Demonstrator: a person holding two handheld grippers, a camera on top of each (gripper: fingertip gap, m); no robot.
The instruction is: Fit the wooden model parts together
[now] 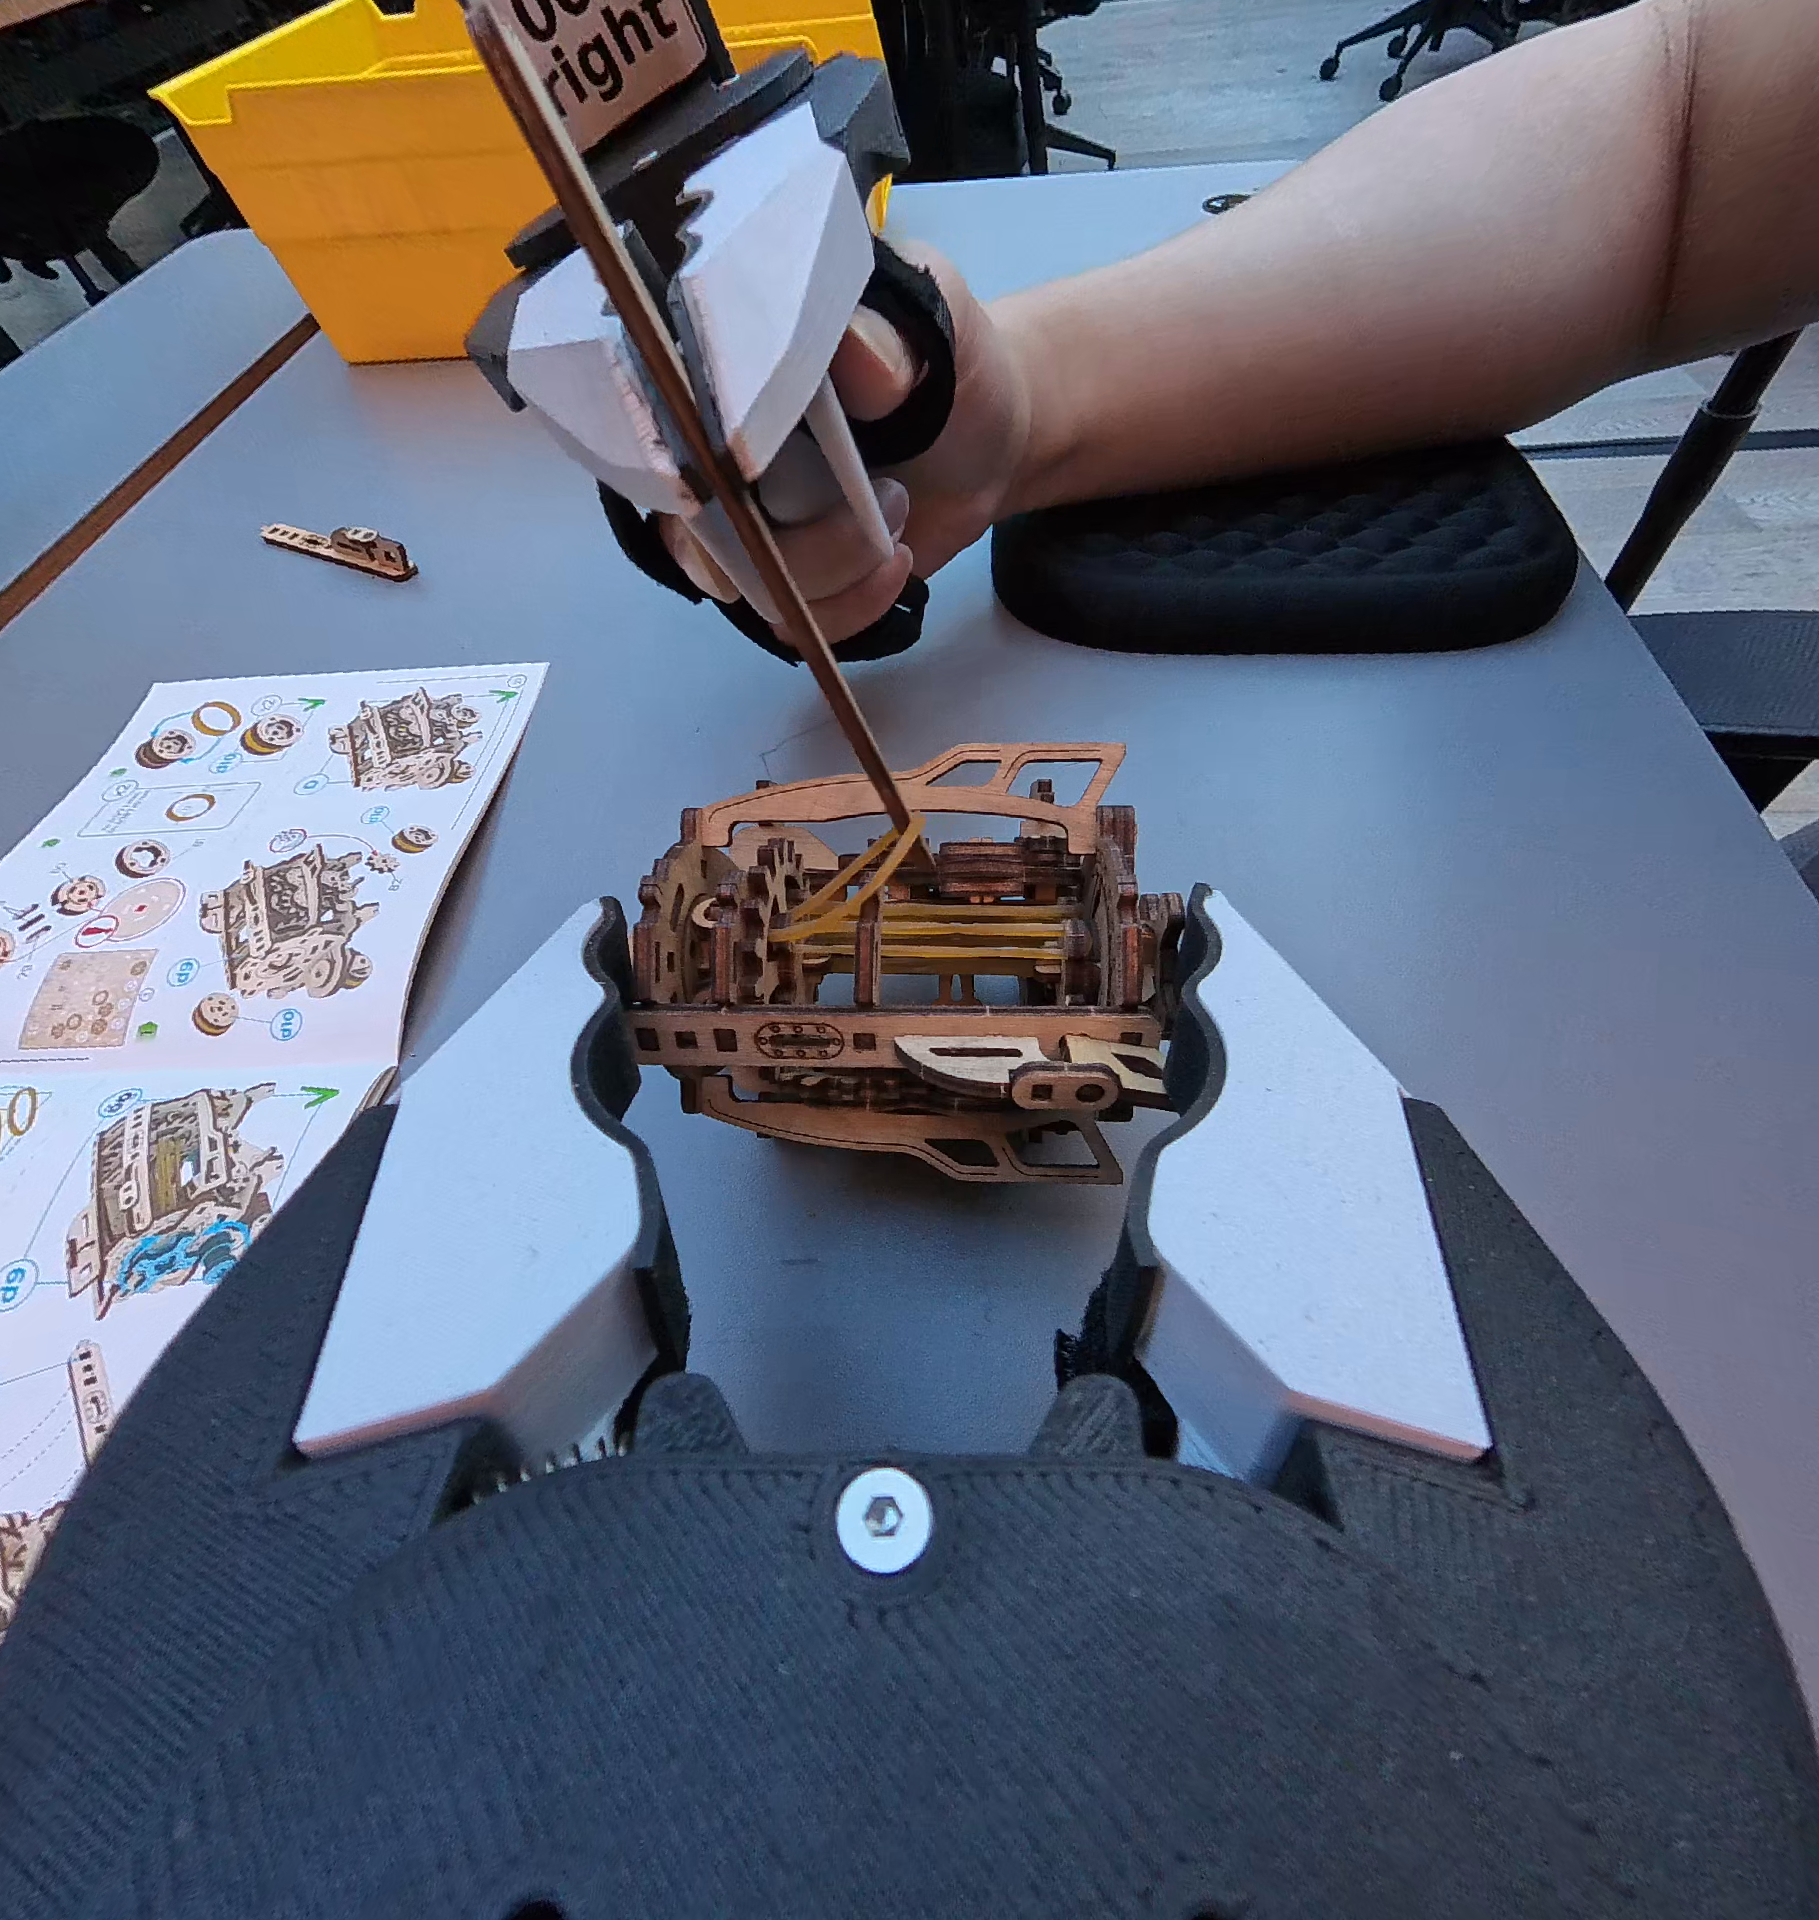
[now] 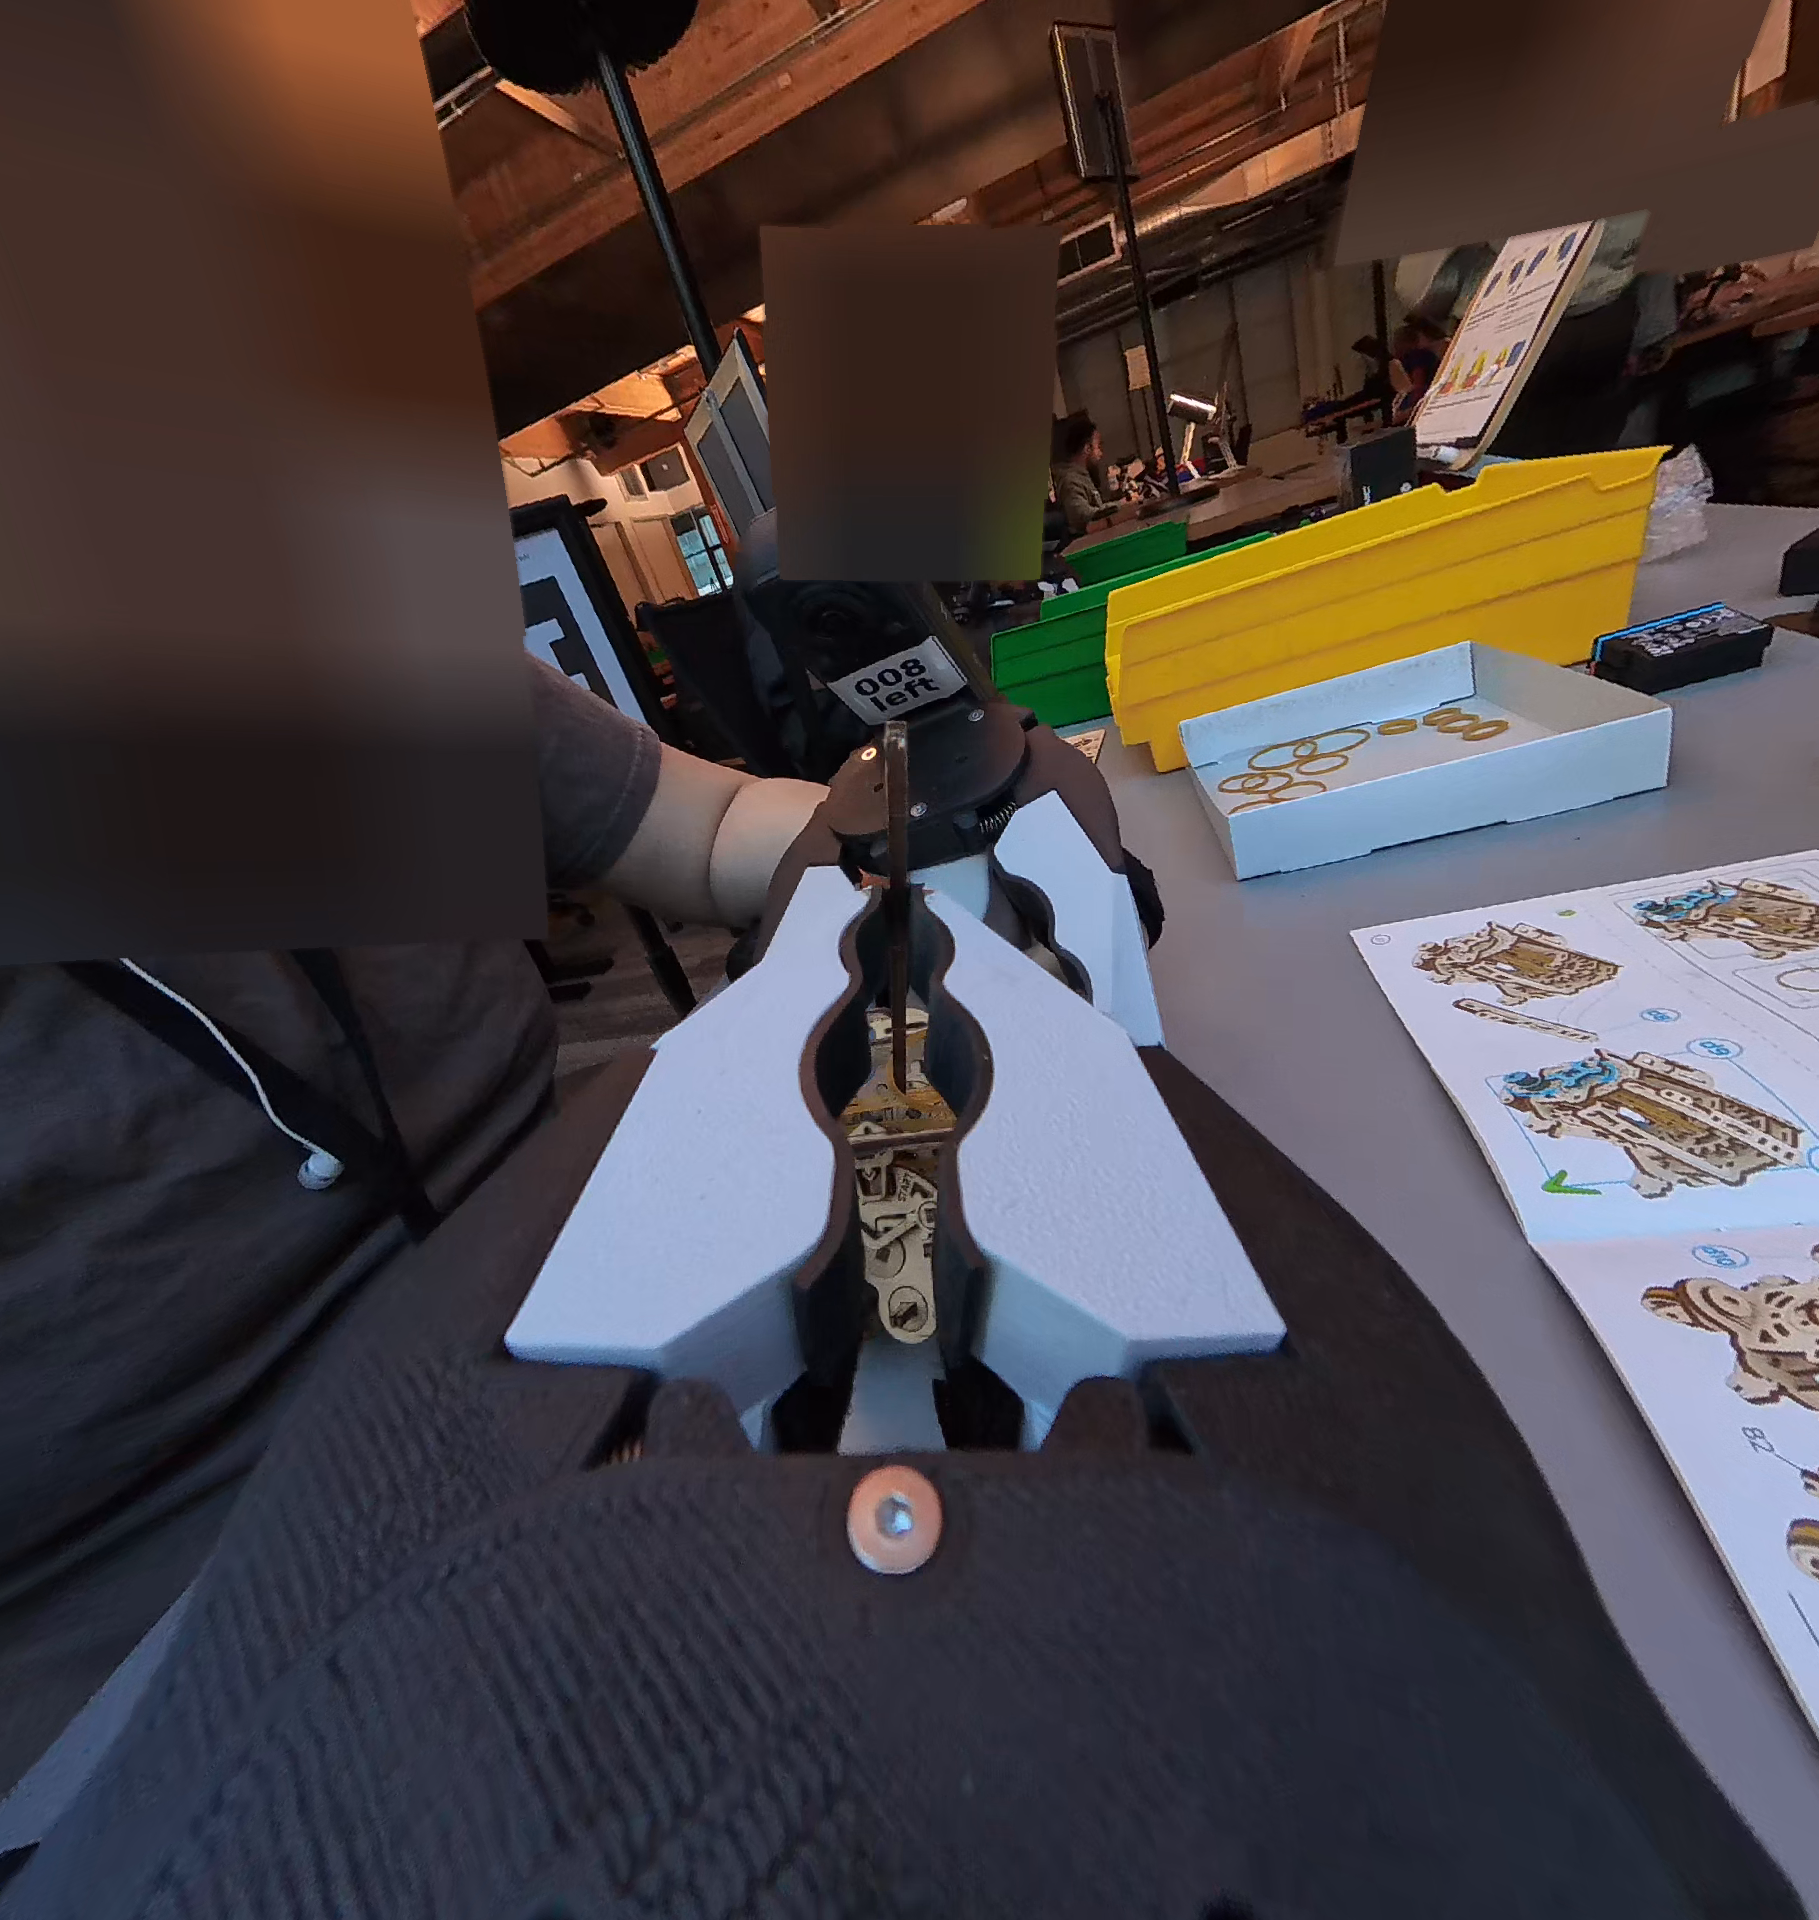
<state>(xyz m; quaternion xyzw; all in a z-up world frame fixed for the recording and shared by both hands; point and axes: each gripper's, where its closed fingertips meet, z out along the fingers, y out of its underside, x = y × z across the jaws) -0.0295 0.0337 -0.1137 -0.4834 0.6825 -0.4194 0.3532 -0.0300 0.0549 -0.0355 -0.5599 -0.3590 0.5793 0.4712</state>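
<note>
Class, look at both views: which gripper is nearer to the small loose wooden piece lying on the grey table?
Right. The right gripper, shut on a thin wooden stick, hangs just right of the small loose wooden piece. The left gripper clamps the wooden model, nearer the camera.

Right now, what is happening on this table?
A person is assembling a wooden model with two handheld grippers. The left gripper clamps the model at both ends. The right gripper has its jaws shut on a thin wooden stick, whose tip hooks a yellow rubber band inside the model. Instruction sheets lie beside it.
</note>
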